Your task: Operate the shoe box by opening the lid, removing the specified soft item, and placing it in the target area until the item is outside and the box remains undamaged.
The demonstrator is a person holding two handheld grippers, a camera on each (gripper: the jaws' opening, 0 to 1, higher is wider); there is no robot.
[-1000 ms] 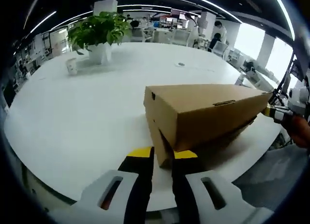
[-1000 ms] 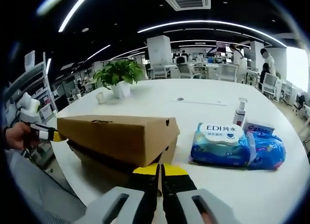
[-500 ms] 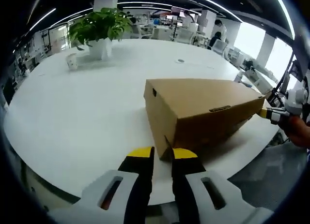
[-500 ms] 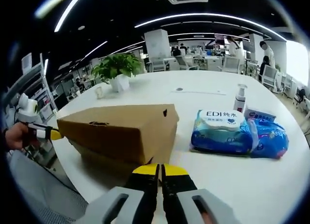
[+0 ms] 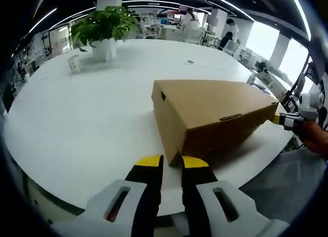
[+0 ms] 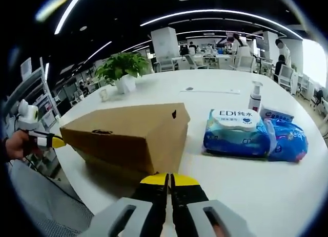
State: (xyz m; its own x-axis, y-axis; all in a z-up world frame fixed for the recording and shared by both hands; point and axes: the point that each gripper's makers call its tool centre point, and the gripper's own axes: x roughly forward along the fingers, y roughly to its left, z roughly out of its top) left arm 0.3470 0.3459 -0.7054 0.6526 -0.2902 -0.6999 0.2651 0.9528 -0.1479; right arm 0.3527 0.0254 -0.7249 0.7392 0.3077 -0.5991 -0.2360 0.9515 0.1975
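Observation:
A brown cardboard shoe box [image 5: 215, 116] [image 6: 128, 134] lies on the round white table [image 5: 77, 119], its lid down over the base. My left gripper [image 5: 172, 163] is at one end, jaws pinched on the lid's lower corner; from the other side its yellow tip [image 6: 55, 142] touches the box end. My right gripper [image 6: 169, 178] is at the opposite end, jaws nearly together on the lid's edge, and it appears as a yellow tip [image 5: 281, 119] at the far corner. Blue soft wipe packs [image 6: 253, 137] lie on the table beside the box.
A potted plant [image 5: 105, 29] [image 6: 122, 70] and a small white cup [image 5: 75, 67] stand at the far side. A pump bottle [image 6: 254, 98] and a small packet [image 6: 277, 114] sit behind the wipes. The table edge runs just under both grippers. People and desks fill the office behind.
The lid, lifted off the base a second ago with a dark gap under it, has come down onto the box. Both grippers stayed at the box ends.

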